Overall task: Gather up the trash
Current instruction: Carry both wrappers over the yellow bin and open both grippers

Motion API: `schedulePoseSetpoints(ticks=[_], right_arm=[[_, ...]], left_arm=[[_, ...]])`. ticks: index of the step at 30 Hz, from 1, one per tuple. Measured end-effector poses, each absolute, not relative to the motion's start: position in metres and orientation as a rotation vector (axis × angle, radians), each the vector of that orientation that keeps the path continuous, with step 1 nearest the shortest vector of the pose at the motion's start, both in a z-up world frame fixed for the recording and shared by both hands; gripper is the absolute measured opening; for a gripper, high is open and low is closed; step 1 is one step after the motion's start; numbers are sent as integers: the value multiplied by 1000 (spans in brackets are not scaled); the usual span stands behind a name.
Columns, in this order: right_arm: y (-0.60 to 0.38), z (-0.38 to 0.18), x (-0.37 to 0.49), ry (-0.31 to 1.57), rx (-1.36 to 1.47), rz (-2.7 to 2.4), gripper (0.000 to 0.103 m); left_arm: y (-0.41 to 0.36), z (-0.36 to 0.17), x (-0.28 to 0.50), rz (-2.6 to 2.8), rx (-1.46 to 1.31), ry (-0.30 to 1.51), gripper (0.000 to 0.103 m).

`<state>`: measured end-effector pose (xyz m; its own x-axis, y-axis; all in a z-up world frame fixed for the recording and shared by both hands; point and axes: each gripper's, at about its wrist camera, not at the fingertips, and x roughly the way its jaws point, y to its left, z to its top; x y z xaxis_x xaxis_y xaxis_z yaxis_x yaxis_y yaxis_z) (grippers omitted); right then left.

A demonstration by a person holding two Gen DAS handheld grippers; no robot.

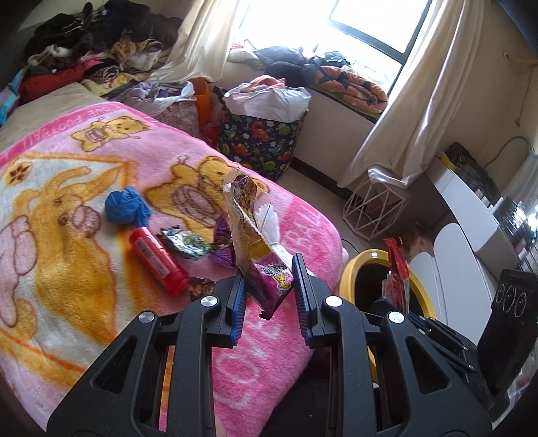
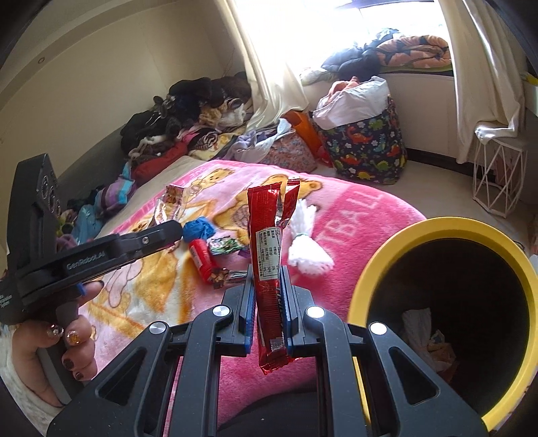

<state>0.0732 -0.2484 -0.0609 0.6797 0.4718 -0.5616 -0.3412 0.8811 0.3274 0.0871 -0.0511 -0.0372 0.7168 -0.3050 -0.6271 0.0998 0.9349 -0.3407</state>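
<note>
Two tools loaded: left tool (image 1: 267,285) pinches purple-gold wrapper (image 1: 250,235), right tool (image 2: 267,285) clamped shut on red wrapper (image 2: 269,255). Both above bed (image 1: 84,235). Yellow-rimmed bin (image 2: 437,232) just right. Advice: carry over rim, centre over opening, then release.

Left wrist view: looks forward and down along own fingers, close above the pink blanket (image 1: 101,188), facing the window (image 1: 366,23). Right wrist view: same tilt, further right, close beside the yellow bin (image 2: 447,228). Shared: blanket, bin, dinosaur basket (image 1: 265,141), window, clothes pile (image 2: 188,111), wire stand (image 2: 497,174).
</note>
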Motion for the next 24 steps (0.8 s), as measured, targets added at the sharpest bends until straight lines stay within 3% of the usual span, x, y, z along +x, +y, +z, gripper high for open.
schedulePoseSetpoints(ticks=[24], right_arm=[[-315,-55,63,634,298,318,13]], left_arm=[[-111,-25,76,-330,-221,732,19]])
